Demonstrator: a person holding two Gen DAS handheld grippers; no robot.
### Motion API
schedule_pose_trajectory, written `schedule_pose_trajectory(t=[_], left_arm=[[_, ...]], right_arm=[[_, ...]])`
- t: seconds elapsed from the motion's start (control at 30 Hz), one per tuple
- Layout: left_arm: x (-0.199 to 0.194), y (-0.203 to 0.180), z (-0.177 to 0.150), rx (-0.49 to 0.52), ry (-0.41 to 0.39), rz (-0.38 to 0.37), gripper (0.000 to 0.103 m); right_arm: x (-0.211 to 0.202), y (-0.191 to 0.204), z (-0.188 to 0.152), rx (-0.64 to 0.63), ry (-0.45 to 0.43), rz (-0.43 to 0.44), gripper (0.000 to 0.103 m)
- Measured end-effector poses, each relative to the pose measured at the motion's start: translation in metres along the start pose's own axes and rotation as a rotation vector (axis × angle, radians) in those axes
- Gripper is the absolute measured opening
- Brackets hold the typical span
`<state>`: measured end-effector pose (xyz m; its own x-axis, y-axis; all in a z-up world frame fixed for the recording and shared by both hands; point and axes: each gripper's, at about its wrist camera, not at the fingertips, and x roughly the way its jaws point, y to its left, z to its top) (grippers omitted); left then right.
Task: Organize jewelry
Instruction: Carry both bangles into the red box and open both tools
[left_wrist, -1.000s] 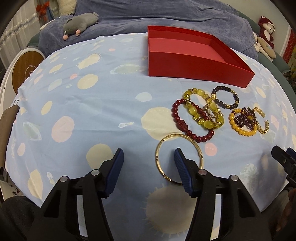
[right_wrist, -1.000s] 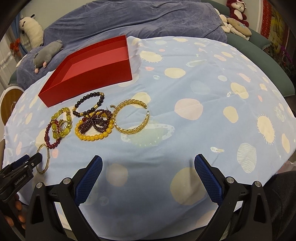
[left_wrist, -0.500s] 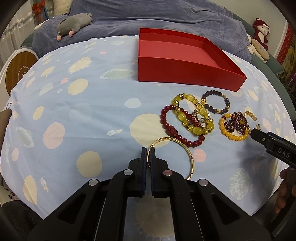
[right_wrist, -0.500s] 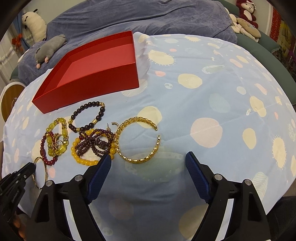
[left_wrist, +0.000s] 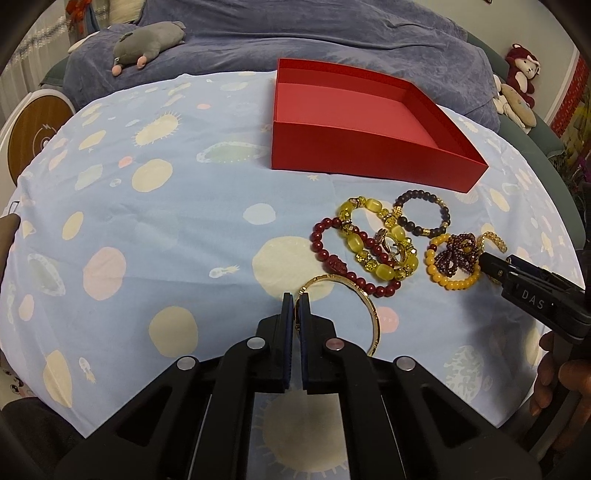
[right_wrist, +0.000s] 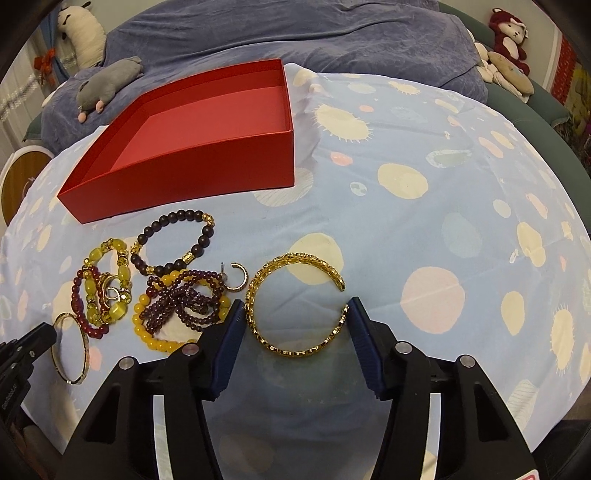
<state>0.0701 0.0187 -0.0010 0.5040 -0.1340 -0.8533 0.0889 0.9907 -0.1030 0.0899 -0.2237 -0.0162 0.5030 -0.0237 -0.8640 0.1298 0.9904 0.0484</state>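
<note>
Two claws low over the spotted blue sheet (right_wrist: 424, 229). Left gripper (left_wrist: 296, 300): pressed together on the near-left rim of the thin gold bangle (left_wrist: 373, 314), w/ blue pads (left_wrist: 288, 306) pinching the band edge-on; rest of the ring curving off to the right of the claw, flat on the sheet, far rim touching the dark red bead bracelet (left_wrist: 332, 258). Same bangle (right_wrist: 85, 343) seen at lower left in right wrist view, black tip of left claw just beside it.

Right gripper (right_wrist: 295, 314): spread wide, nothing held. Gold filigree cuff (right_wrist: 295, 347) lying flat betw. the fingers, open gap of the cuff facing right. Left pad (right_wrist: 232, 332) at or just beside the cuff's left side, right pad (right_wrist: 364, 332) just beside the cuff's lower open end; actual contact can't tell.

Left of the cuff: purple bead cluster (right_wrist: 184, 306) on top of yellow-orange bead bracelet (right_wrist: 155, 341), small gold hoop earring (right_wrist: 238, 277) near it, dark brown bead bracelet (right_wrist: 173, 240) behind, chunky yellow bead bracelet (right_wrist: 107, 284) overlapping the red one. Red open box (right_wrist: 207, 162) beyond the pile, well apart from both claws, interior bare. Grey plush (left_wrist: 147, 40) on the purple blanket (left_wrist: 332, 33) behind.
</note>
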Motion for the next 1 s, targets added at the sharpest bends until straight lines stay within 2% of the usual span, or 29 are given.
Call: schedule_pose_trajectory(t=[0.4,0.57,0.77,0.87,1.0], left_arm=[[-0.029,0.001,0.004,-0.014,-0.033,-0.031,0.003],[-0.048,-0.001,0.017,-0.014,-0.054,-0.055,0.003],[-0.057,-0.006,0.073,0.011,-0.096,-0.067,0.003],[-0.053,-0.012,0.118,0.046,-0.139,-0.083,0.003],[-0.029,-0.017,0.179,0.05,-0.167,-0.116,0.003]], right_arm=[[-0.036,-0.012,-0.008,0.054,-0.036,0.06,0.054],[-0.056,-0.013,0.002,0.046,-0.064,0.099,0.054],[-0.072,-0.001,0.059,-0.012,-0.125,0.164,0.054],[-0.07,0.011,0.101,-0.052,-0.161,0.18,0.054],[-0.044,0.026,0.16,-0.053,-0.152,0.238,0.054]])
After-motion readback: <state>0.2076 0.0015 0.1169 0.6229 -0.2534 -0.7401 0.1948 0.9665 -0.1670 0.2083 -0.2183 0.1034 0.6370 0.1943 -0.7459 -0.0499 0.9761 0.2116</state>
